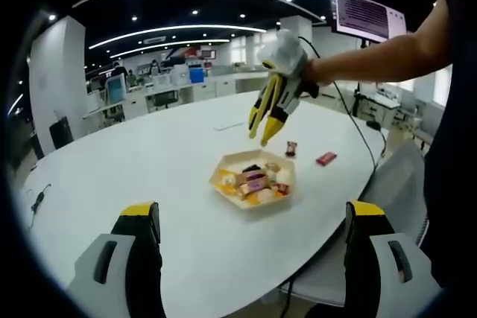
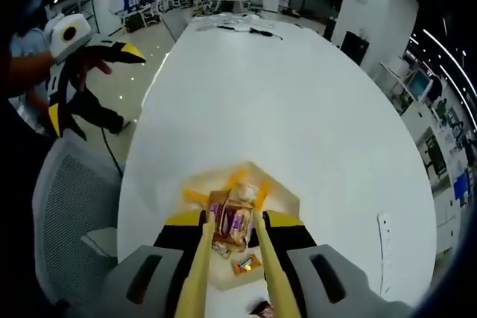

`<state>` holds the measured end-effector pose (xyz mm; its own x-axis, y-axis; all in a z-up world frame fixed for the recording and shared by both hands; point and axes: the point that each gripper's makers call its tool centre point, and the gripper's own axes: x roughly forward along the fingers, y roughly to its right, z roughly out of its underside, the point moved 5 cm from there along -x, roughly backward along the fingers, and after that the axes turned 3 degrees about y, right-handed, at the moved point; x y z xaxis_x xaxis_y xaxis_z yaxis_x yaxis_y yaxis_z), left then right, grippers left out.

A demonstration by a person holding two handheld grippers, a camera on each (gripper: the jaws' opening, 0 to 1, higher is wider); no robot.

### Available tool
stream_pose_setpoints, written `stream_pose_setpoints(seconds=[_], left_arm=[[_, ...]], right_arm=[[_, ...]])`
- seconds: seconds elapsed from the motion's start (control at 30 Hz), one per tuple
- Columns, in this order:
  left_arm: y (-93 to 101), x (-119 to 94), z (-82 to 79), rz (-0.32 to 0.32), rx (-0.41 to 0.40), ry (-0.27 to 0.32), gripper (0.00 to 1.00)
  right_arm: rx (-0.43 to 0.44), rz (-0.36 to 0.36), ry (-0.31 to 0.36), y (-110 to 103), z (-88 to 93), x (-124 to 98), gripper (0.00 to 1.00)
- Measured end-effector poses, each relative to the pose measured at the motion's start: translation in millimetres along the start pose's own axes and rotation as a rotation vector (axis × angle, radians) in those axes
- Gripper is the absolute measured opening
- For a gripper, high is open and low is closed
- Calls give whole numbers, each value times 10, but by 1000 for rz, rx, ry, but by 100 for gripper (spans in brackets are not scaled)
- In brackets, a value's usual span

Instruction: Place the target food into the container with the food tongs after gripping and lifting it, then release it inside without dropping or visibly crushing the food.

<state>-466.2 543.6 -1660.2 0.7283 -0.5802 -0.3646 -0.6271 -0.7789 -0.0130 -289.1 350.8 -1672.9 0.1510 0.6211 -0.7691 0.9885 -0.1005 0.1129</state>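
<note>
Tongs [image 1: 262, 121] hang open and empty over the tray [image 1: 223, 181], pinched in the right gripper [image 2: 232, 225]. Left gripper [image 1: 252, 255] is spread wide and holds nothing. Brown snack [image 1: 291, 148] lies just beside the tray (the next pick, I think). Go down slowly, squeeze softly. White table [image 1: 149, 154], big office.

Wide open white surface [image 1: 149, 176] all around the hexagonal container [image 1: 254, 182], so approach from the far side and the left runs free. The right gripper [image 1: 264, 130] hangs directly over the container with its tongs [image 2: 232, 258], blocking the drop from above. Two small wrapped snacks [image 1: 308, 153] lie just beyond it, possibly in the way. A mesh chair [image 2: 74, 214] crowds the near edge.
</note>
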Motion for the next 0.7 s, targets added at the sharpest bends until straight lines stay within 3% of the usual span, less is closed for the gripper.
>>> stream_pose_setpoints(seconds=[0.33, 0.7], left_arm=[[48, 58, 25, 23, 2, -14, 99], [90, 131, 32, 50, 7, -25, 99]], right_arm=[[8, 29, 35, -34, 210, -269, 28], [56, 99, 80, -97, 788, -736, 28]])
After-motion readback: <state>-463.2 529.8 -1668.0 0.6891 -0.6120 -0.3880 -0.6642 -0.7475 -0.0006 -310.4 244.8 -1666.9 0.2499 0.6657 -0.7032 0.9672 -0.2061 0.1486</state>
